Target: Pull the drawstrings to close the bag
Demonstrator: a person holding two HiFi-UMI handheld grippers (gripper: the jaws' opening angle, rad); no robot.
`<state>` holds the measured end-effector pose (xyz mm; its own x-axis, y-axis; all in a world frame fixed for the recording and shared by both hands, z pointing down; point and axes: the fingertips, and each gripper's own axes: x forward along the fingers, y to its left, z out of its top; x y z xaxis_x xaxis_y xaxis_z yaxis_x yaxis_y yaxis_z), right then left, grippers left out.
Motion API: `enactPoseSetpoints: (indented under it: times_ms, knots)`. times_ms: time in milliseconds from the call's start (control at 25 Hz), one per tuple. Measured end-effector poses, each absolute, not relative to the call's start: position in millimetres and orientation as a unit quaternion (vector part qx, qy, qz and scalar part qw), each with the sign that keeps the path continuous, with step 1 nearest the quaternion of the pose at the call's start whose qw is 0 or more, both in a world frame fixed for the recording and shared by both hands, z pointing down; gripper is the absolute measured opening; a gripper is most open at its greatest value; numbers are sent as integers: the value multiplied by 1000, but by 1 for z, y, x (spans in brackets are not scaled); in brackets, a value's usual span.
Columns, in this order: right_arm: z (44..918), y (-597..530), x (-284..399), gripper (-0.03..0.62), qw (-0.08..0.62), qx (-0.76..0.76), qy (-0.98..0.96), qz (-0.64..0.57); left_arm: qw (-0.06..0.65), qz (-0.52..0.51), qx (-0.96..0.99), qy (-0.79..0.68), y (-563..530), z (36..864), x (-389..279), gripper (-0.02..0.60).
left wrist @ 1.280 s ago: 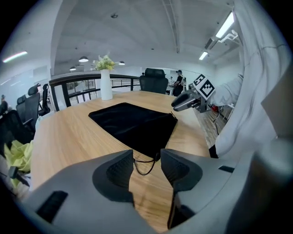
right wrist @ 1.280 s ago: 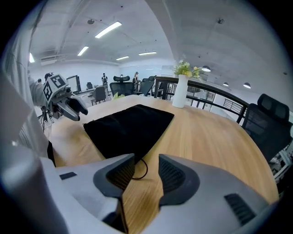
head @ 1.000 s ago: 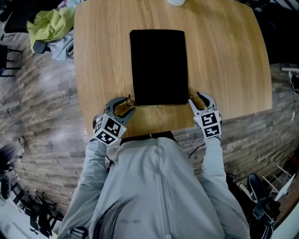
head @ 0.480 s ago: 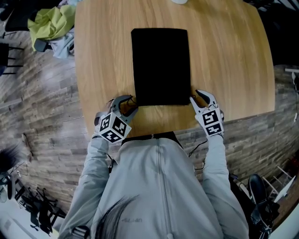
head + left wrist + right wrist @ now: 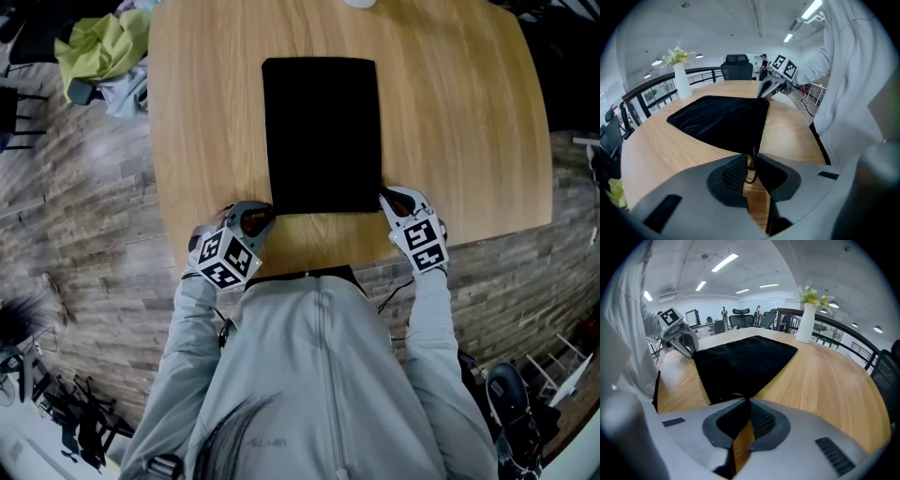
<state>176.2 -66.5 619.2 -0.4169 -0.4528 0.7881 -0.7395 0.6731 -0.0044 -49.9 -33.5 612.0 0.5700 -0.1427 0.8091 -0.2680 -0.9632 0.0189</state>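
The black bag lies flat on the wooden table, stretching away in front of both tools, its near edge right at their tips. The left hand-held gripper sits at the bag's near left corner. Its jaws are closing but a narrow gap shows between the pads, and the thin left drawstring comes out of the corner just ahead of the tips and hangs as a small loop in that gap. The right hand-held gripper is at the near right corner, well apart from the left one across the bag's width. Its jaws are closing too, the tips all but met on a dark loop, the right drawstring, where it leaves the cloth. Far beyond the right hand-held gripper, past the bag's far end, a white vase of flowers stands upright on the table.
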Motion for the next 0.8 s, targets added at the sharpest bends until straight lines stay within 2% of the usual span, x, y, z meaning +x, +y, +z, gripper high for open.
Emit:
enactPoseSetpoints:
  times_ms: [160, 520, 800]
  knots:
    - [621, -69, 185, 25, 392, 399, -806, 196, 71, 454, 880, -115, -32, 613, -53, 34]
    - [610, -81, 193, 22, 366, 478, -773, 199, 125, 436, 881, -137, -37, 610, -57, 29]
    - [567, -94, 206, 21, 320, 545, -757, 163, 133, 400, 890, -172, -50, 582, -57, 29]
